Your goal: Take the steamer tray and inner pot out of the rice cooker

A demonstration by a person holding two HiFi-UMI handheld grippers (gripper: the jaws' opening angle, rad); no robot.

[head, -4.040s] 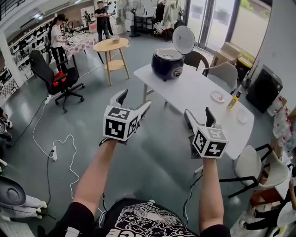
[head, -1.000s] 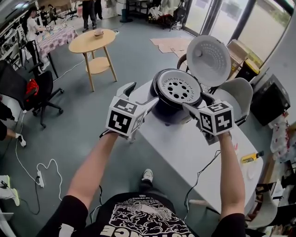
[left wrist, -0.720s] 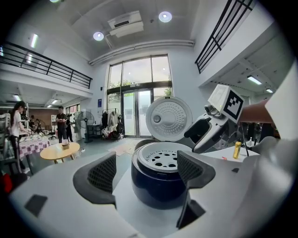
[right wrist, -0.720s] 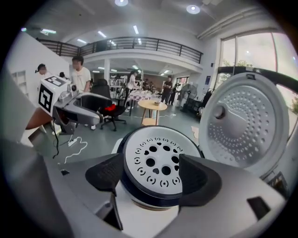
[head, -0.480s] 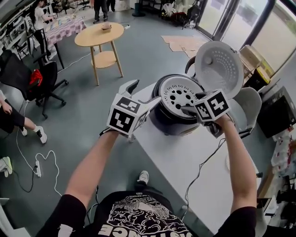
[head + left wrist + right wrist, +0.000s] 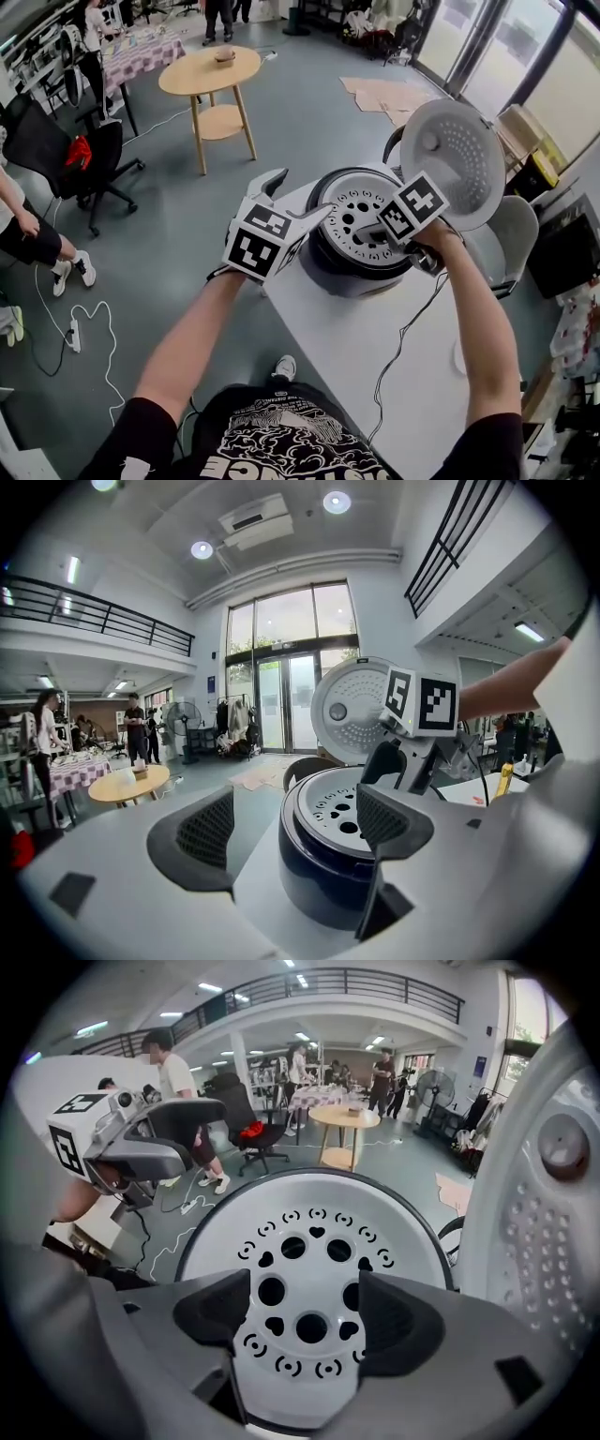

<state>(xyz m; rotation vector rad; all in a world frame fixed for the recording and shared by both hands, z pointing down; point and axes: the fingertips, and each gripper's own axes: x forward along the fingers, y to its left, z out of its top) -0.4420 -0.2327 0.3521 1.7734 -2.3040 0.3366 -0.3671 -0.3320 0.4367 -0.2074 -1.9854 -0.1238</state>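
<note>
Since half a second back, right gripper (image 6: 368,228) moved from near rim to over middle of steamer tray (image 6: 349,199); left gripper (image 6: 296,195) barely shifted, beside rice cooker (image 6: 323,264). Reads as reach nearly done, grab not yet made. Tray sits in cooker on table (image 6: 361,328), lid (image 6: 450,159) up; inner pot hidden under tray. Right jaws wide apart over tray holes, holding nothing. Left jaws wide apart, empty

White perforated steamer tray (image 6: 349,208) seated in open dark rice cooker (image 6: 326,260).
</note>
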